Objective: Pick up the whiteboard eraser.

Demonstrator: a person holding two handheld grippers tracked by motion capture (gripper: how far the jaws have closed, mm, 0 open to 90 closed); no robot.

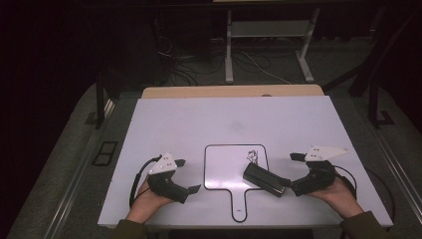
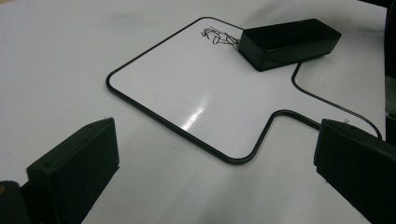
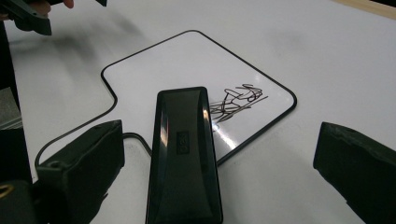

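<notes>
While both hands rest near the front edge of the white bench [image 1: 174, 119], the count is short: one small whiteboard [image 1: 224, 164] with a thin black border and a handle reaching toward the person, one black eraser block [image 1: 264, 179], one scribbled drawing [image 1: 252, 156], and two tools. The left tool [image 1: 189, 175] sits just left of the whiteboard with its jaws spread wide and nothing between them; in the left gripper view the bare bench and the board's near corner show through the gap. The right tool [image 1: 293, 172] is at the board's right side, jaws likewise wide apart, and in the right gripper view the eraser block [image 3: 183, 154] lies between them without either jaw touching it. That block rests on the right part of the whiteboard [image 3: 187, 70], crossing its border, its long axis slanting from the drawing [image 3: 236, 102] at the board's far right corner down toward the right tool. In the left gripper view the eraser block [image 2: 289, 42] lies at the far edge of the whiteboard [image 2: 187, 93], just beside the drawing [image 2: 217, 35]. Nothing lies between either tool and the board. Beyond the bench, a tan board edge [image 1: 231, 91] shows along its far side, and white frame legs [image 1: 229, 50] and loose cables [image 1: 174, 69] sit on the dim floor.
</notes>
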